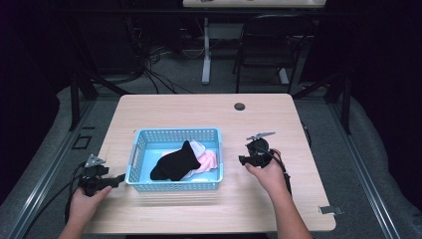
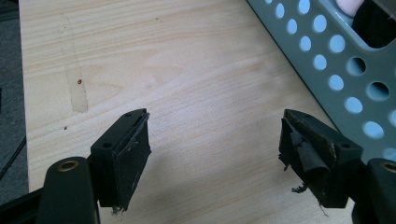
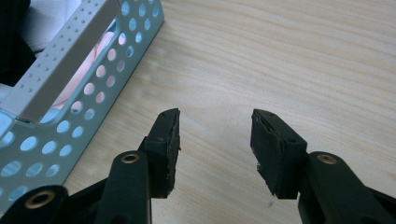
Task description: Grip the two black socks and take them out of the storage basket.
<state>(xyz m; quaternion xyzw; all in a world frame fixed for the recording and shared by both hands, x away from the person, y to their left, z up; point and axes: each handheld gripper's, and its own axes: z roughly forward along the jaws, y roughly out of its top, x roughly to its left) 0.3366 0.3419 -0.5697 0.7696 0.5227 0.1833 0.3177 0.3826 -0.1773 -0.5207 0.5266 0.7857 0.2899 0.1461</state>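
We see a light wooden table [image 1: 164, 107] bearing a blue perforated basket [image 1: 174, 186] near its centre. At twelve o'clock from the basket, near the far edge, sits a small dark round grommet [image 1: 240, 106].

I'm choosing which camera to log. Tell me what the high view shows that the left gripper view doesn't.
High view alone: the whole blue basket with black cloth over pink cloth, both hands, the right tool, a chair. Left gripper view alone: the left tool up close, jaws apart with nothing between, and a tape mark on the wood. Shared: table, basket wall.
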